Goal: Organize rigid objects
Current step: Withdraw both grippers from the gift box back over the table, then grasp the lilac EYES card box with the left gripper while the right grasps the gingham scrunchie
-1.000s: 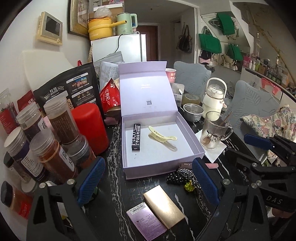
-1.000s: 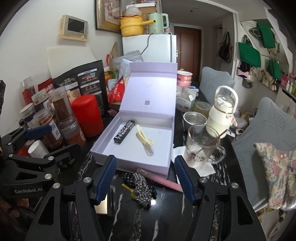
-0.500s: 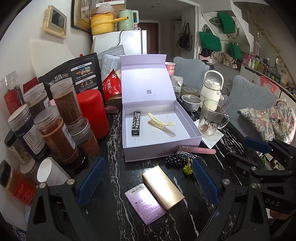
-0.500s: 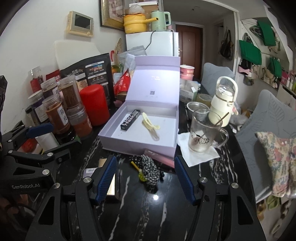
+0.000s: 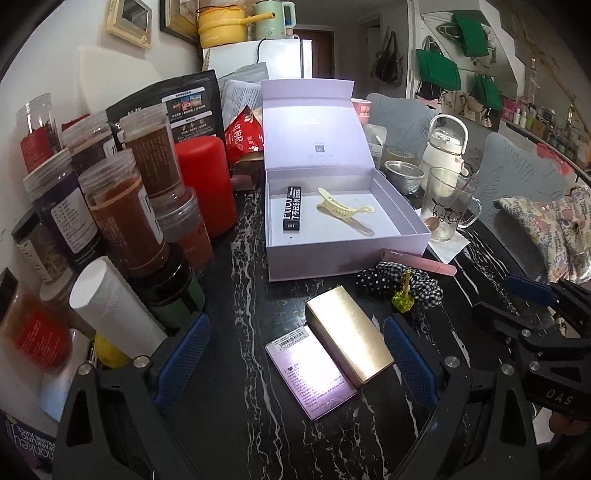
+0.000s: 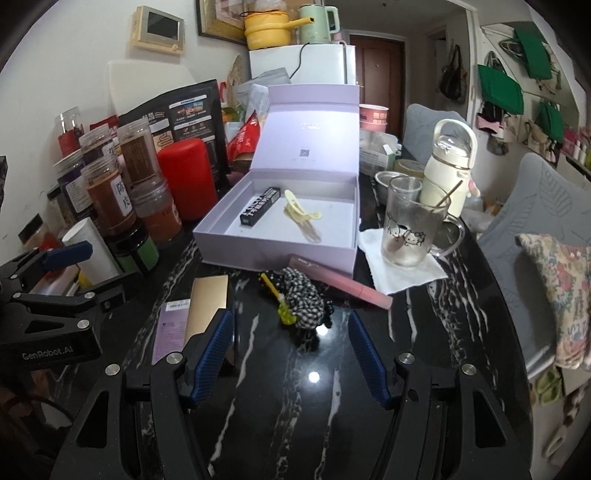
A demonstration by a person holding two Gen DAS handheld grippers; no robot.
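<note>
Left gripper [image 5: 295, 354]: nearest the viewer, tilted down over the black marble table [image 5: 236, 424]; its blue-padded jaws stand wide apart and grip nothing.
Between the left jaws: a gold box [image 5: 349, 345] lies on the table, touching a flat lilac packet [image 5: 310, 373] on its left side. Neither pad touches them.
Right gripper [image 6: 290, 354]: also low over the table, jaws parted about halfway, nothing held.
Ahead of the right gripper: a black-and-white checked scrunchie [image 6: 304, 299] with a small yellow-green hair clip [image 6: 282, 308] lying against it.
Just beyond the scrunchie: a slim pink tube [image 6: 340, 282] lies flat along the front wall of the box.
Lilac gift box [image 5: 332, 260]: open near the middle of the table, its lid [image 5: 314, 129] standing upright at the back.
Inside the box: a black stick-shaped pack [image 5: 292, 214] on the left, and a pale yellow hair claw [image 5: 343, 208] beside it, near but apart.
Right of the box: a glass mug [image 6: 410, 225] with a cartoon print stands on a white napkin [image 6: 406, 271]; a cream bottle [image 6: 448, 173] with a loop handle stands behind it.
Left of the box: a red canister [image 5: 207, 184] and a crowd of spice jars [image 5: 122, 218], upright, close together.
Far back: a white fridge [image 6: 314, 66] carrying a yellow pot [image 6: 266, 29] and a green kettle [image 6: 314, 22].
</note>
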